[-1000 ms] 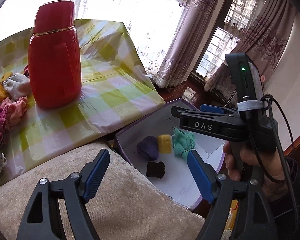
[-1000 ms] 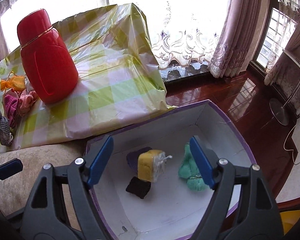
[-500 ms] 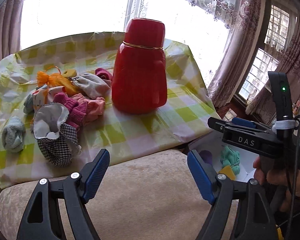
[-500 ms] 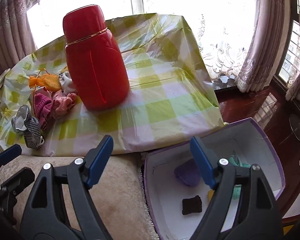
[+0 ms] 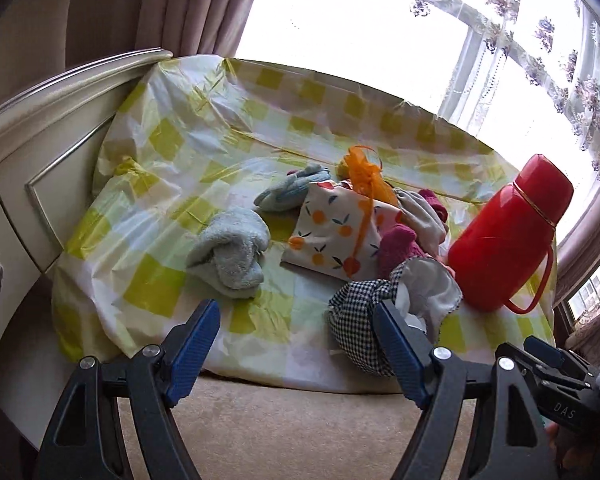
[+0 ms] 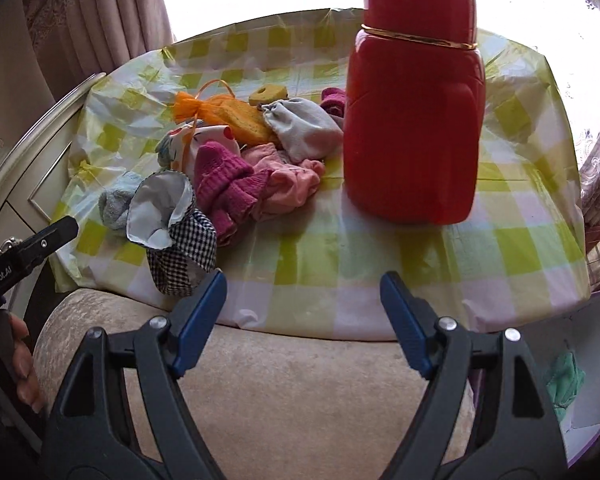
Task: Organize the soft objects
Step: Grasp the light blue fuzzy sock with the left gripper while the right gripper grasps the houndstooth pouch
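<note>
We are in a lived-in home: a table (image 5: 172,280) under a yellow-checked plastic cloth (image 6: 512,240) stands before a bright window hung with embroidered lace curtains (image 5: 540,40) and heavy mauve drapes (image 6: 100,20). A cream carved cabinet (image 5: 24,152) sits at left, a beige upholstered seat (image 6: 300,380) nearest us, a red thermos flask (image 6: 414,120) at right.

Sock pile (image 6: 236,160) left of flask (image 6: 414,120), on tablecloth (image 6: 380,256)

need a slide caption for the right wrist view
Open right gripper faces a pile of socks and cloth pouches beside a red thermos on a checked tablecloth.
</note>
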